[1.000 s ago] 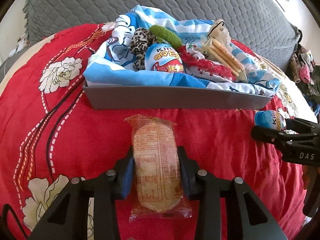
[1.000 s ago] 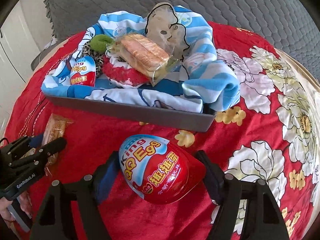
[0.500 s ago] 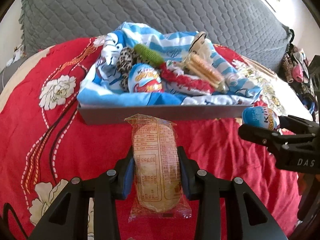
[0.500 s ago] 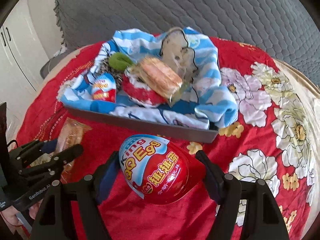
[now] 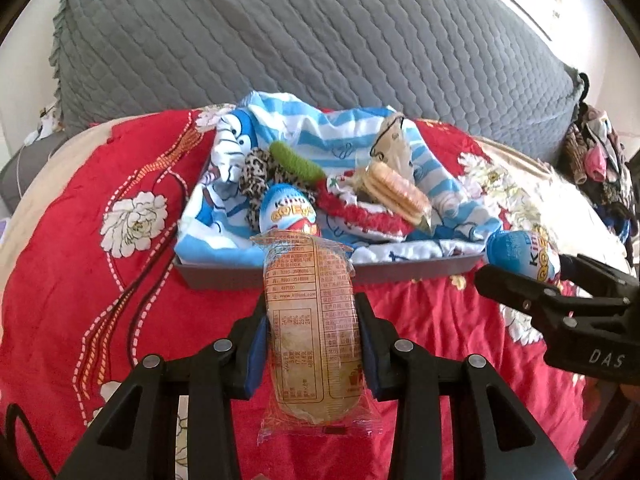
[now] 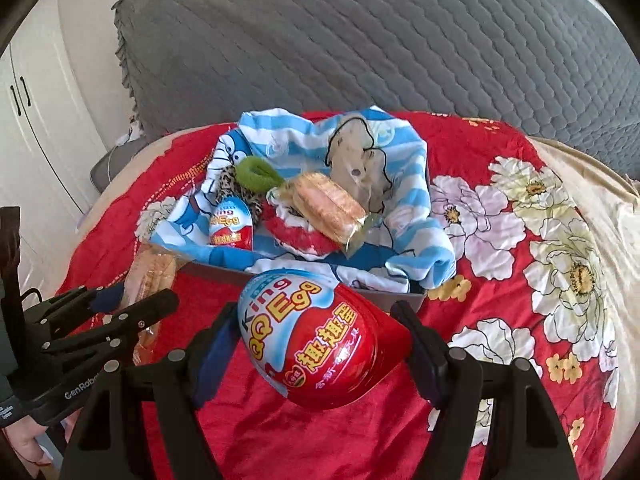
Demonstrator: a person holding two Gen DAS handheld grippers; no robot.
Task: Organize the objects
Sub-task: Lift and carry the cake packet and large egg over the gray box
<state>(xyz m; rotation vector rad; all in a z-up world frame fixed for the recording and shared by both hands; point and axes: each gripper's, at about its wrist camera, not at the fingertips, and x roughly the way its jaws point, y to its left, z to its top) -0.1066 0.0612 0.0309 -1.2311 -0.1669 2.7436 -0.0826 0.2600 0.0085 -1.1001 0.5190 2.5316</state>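
The left claw (image 5: pixel 312 344) is clenched on a flat oval cracker in a clear orange-printed wrapper (image 5: pixel 314 332), its long axis running straight out along the claw toward the grey rectangular tray (image 5: pixel 224 276) lined with a blue-and-white striped cartoon cloth (image 5: pixel 320 140). The right claw (image 6: pixel 320 344) grips a red-and-blue plastic egg-shaped toy capsule (image 6: pixel 316 332) across its width, blunt end toward the camera. Both loads hang clear of the red flowered bedspread (image 5: pixel 80 240), just short of the tray's near wall — the tray lies ahead and below each claw, the cracker facing the near left corner, the egg the near right part of that wall. A second egg capsule (image 5: pixel 290 212), a leopard-print scrunchie (image 5: pixel 256 170), a green loop (image 5: pixel 296 162) and a wrapped biscuit stack (image 5: pixel 394 192) already sit in the tray.

Against the earlier frames, both claws have risen — the tray now sits lower and smaller, the wrapper overlapping its near wall; the grips look unchanged.
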